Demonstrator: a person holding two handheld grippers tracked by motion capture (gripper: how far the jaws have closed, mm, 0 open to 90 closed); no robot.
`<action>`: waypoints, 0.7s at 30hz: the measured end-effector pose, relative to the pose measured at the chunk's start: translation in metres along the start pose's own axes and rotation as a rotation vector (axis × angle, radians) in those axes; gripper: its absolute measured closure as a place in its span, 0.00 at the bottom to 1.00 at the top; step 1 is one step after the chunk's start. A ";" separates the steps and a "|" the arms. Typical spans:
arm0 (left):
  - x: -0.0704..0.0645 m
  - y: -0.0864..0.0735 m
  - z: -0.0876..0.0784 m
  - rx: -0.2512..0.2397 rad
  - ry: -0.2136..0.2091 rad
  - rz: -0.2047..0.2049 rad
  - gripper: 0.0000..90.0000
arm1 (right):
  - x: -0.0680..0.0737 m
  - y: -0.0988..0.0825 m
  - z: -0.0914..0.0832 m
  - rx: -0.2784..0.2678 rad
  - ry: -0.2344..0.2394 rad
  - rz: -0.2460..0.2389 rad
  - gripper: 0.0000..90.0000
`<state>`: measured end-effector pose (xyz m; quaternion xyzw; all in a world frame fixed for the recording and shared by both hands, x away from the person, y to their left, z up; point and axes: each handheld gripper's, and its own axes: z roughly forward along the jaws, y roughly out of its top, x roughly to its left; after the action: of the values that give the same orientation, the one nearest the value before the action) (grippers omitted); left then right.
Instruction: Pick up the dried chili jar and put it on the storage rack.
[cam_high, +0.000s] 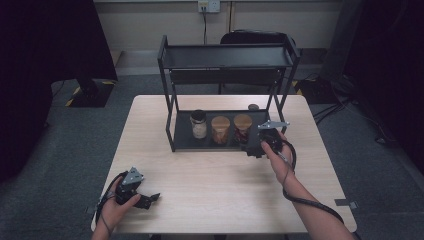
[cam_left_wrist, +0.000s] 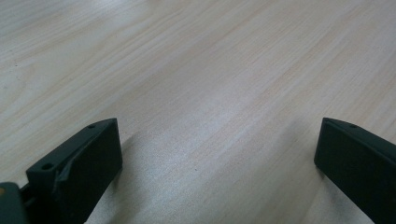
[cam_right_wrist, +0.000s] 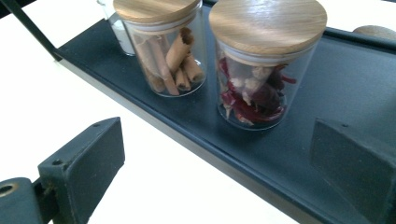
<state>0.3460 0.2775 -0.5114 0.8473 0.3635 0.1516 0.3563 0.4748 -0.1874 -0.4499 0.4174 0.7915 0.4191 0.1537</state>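
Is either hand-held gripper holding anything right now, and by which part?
Nothing is held. The right hand-held gripper is open before the red-filled jar; the left hand-held gripper is open over the bare table.

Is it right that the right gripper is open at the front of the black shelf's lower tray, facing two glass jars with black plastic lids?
Not quite: the lids are light wood, not black plastic. The right gripper view shows the open right gripper at the front edge of the black metal shelf's lower tray, facing the glass jar of rolled brown sticks and the glass jar of dark red pieces, both wood-lidded.
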 end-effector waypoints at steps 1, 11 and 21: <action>0.000 0.000 0.000 0.000 0.000 0.000 0.00 | 0.001 0.000 0.000 0.000 0.000 -0.003 0.03; 0.000 0.000 0.000 0.000 0.000 0.000 0.00 | 0.006 -0.006 -0.004 0.001 0.021 -0.015 0.03; 0.000 0.000 0.000 0.000 0.001 0.001 0.00 | 0.008 -0.012 -0.008 -0.001 0.036 -0.017 0.03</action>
<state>0.3459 0.2774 -0.5114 0.8474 0.3633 0.1520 0.3561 0.4588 -0.1887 -0.4542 0.4028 0.7976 0.4256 0.1431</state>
